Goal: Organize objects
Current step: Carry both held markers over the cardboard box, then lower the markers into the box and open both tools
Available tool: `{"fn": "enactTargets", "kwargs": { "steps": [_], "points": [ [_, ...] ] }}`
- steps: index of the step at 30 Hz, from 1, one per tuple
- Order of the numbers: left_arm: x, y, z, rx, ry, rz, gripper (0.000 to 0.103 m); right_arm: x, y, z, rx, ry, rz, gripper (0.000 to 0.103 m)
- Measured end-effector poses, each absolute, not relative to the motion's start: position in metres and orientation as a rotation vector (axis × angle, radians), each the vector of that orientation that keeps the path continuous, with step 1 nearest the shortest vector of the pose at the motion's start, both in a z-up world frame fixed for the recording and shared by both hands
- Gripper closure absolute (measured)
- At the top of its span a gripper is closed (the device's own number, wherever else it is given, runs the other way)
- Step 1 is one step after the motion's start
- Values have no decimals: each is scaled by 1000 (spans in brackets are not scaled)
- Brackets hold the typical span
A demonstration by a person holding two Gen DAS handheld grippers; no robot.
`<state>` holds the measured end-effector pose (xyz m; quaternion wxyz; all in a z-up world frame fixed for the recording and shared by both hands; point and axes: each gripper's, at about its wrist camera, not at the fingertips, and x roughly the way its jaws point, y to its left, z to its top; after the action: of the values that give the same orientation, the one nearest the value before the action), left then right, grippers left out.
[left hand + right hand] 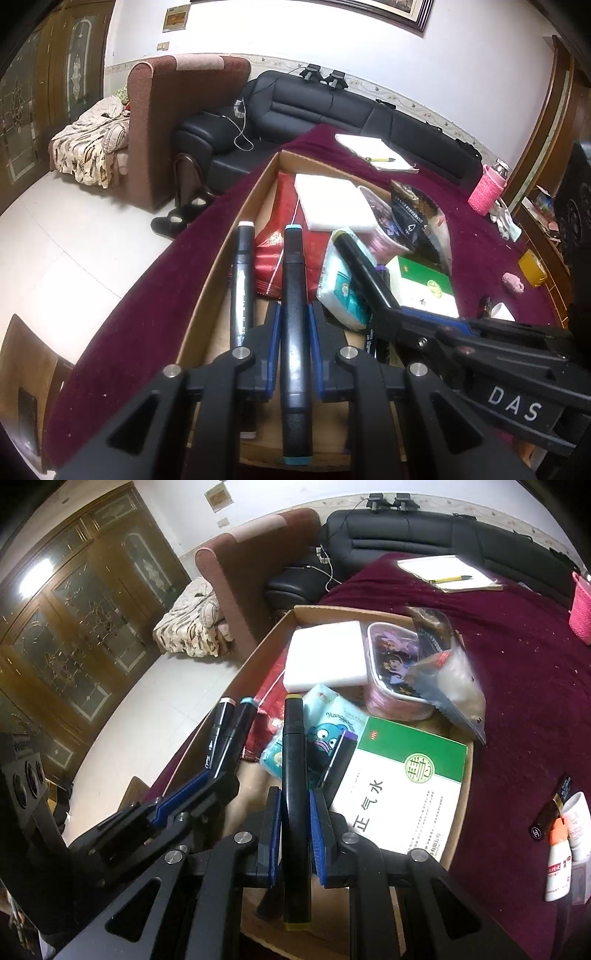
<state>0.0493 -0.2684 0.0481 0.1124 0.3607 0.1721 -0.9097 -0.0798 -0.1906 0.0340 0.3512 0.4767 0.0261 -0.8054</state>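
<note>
Both grippers hang over the cardboard box [258, 192]. Left gripper [294, 332] pinches a teal-capped marker [294, 295]; right gripper [294, 812] pinches a yellow-capped marker [294, 760], beside the green-and-white box [402, 775].

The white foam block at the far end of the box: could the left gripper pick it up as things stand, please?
Probably not yet: the left gripper is shut on a teal-capped marker, so its jaws are occupied. The white foam block itself lies uncovered on top in the cardboard box.
</note>
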Motion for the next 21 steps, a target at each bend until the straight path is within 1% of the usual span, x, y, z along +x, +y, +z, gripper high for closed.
{"fn": "enactTargets", "kwargs": {
  "steps": [5, 10, 21],
  "points": [
    [49, -272, 44, 1052, 515, -2655, 88, -79, -192, 32, 1214, 46, -2078, 85],
    [52, -268, 44, 1034, 469, -2646, 88, -76, -191, 31, 1183, 57, -2084, 85],
    [56, -265, 44, 1032, 448, -2646, 88, -75, -190, 33, 1166, 48, -2091, 85]
  ]
}}
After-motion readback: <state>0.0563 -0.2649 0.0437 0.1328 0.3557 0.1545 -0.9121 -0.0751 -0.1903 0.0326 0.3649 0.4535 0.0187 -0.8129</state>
